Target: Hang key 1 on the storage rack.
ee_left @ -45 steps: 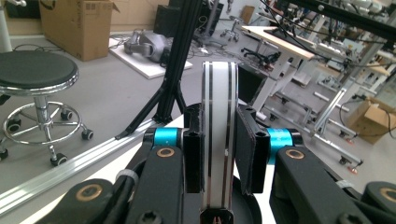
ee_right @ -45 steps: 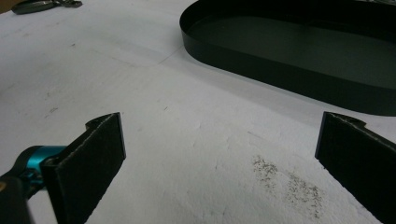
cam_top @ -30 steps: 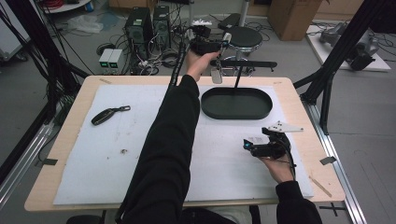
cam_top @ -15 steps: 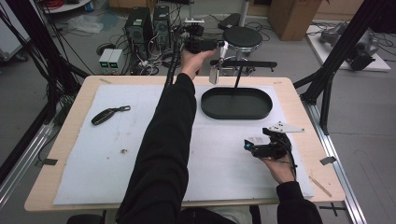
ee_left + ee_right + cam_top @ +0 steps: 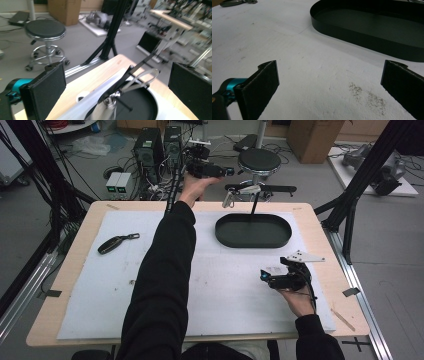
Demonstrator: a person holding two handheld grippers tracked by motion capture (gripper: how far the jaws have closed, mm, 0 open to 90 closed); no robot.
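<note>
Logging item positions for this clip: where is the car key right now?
In the high view the car key lies on the white mat at the table's left side, left of the person's outstretched left sleeve and well away from the black oval tray.

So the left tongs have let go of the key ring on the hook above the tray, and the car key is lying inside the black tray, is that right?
Not quite. The car key lies on the white mat at the table's left, well apart from the black tray, as the high view shows. The rest holds: the left tongs have just been opening, and the key ring hangs free on the hook.
</note>
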